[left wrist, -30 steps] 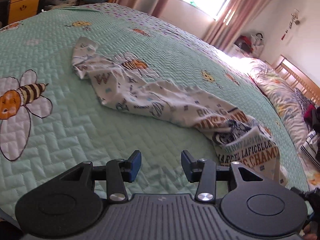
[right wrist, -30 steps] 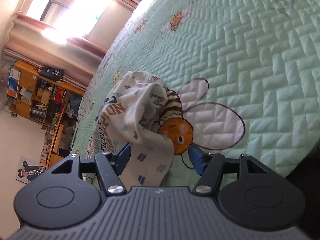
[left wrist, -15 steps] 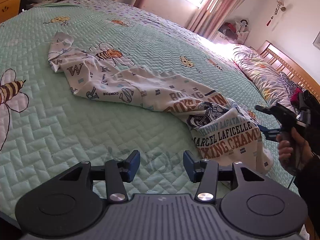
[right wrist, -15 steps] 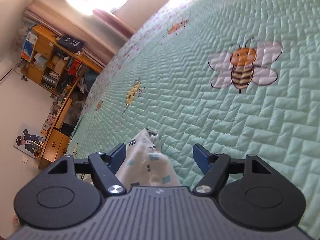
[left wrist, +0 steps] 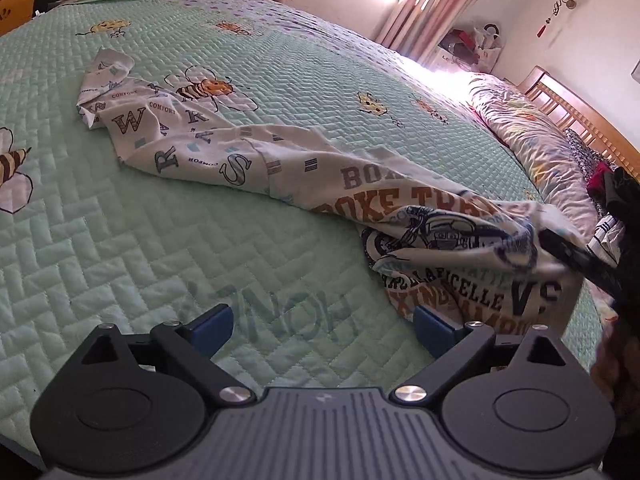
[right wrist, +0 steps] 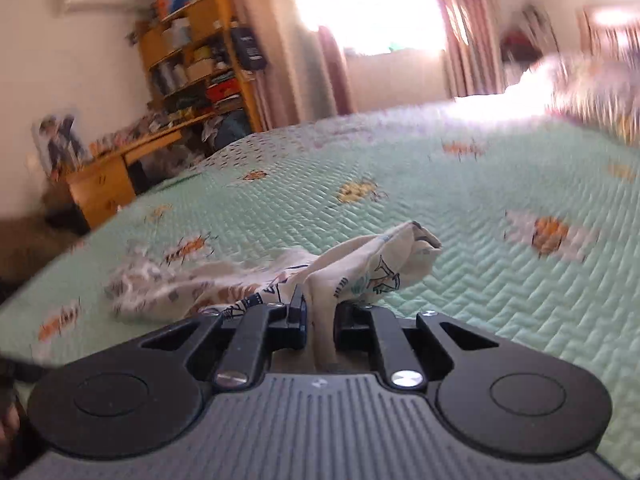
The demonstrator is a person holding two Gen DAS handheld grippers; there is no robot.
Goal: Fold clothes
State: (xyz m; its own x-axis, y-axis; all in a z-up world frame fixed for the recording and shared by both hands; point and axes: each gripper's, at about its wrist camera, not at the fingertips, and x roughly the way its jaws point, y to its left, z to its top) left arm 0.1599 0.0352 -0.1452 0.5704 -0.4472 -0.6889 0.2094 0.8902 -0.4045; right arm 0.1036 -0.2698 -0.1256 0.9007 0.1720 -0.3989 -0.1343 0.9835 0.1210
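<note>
A white garment (left wrist: 280,160) printed with letters and words lies stretched in a crumpled band across the green bee-pattern quilt (left wrist: 160,260). My left gripper (left wrist: 322,326) hovers low over bare quilt near the garment's wordy end, its jaws opening wide with nothing between them. At the right edge, my right gripper (left wrist: 560,252) pinches that end of the garment and holds it raised off the bed. In the right wrist view its jaws (right wrist: 322,316) are closing on a fold of the garment (right wrist: 400,260), the pads pressing the cloth.
Flowered bedding (left wrist: 532,136) and a wooden headboard (left wrist: 580,108) lie at the far right of the bed. A wooden desk and bookshelf (right wrist: 188,60) stand beyond the bed's far left corner, beside curtains and a bright window. A person's hand (left wrist: 612,360) shows at the right edge.
My left jaws have spread much wider. My right gripper has rolled upright, closed on the garment's end and lifted it off the quilt.
</note>
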